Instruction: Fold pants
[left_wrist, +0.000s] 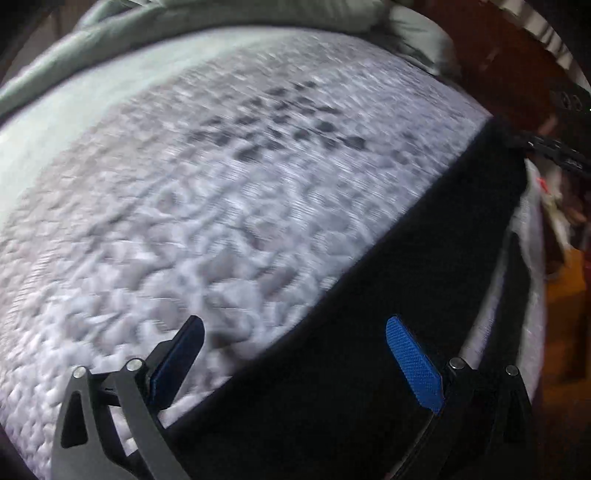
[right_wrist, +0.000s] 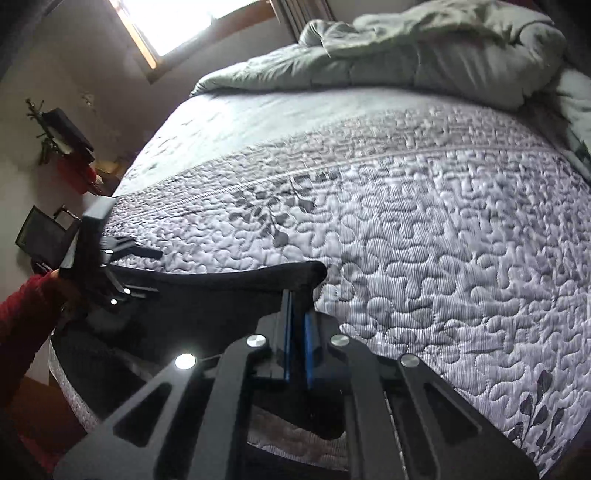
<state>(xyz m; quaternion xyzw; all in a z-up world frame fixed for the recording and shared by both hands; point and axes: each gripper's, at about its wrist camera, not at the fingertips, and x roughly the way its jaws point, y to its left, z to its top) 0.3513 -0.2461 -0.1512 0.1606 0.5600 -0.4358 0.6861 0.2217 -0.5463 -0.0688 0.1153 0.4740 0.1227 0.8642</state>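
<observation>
While the black pants (right_wrist: 207, 291) are lying along the near edge of the bed (right_wrist: 424, 229), low in both frames, the right tongs (right_wrist: 298, 325) are sitting clenched at the bottom middle of the right wrist view, and their blue pads (right_wrist: 308, 343) are pinching a dark fold of the pants. The left tongs (left_wrist: 295, 354) are hanging wide and released at the bottom of the left wrist view, with dark cloth under them and nothing between their pads.

To do this step well, I think the left tongs should be coming down on the other end of the pants and biting the cloth deep, so both ends are lifting together and the cloth is staying flat, not bunching.

The pants are looking soft, thin and floppy, with a rounded end near the middle of the right wrist view. At the left edge, a red sleeve (right_wrist: 26, 314) is reaching in. Farther up, the bedspread is looking pale grey, puffy and bumpy, with squiggly stitching and dark leaf prints. At the top, a rumpled light green blanket (right_wrist: 424, 62) is sitting piled and fluffy.
</observation>
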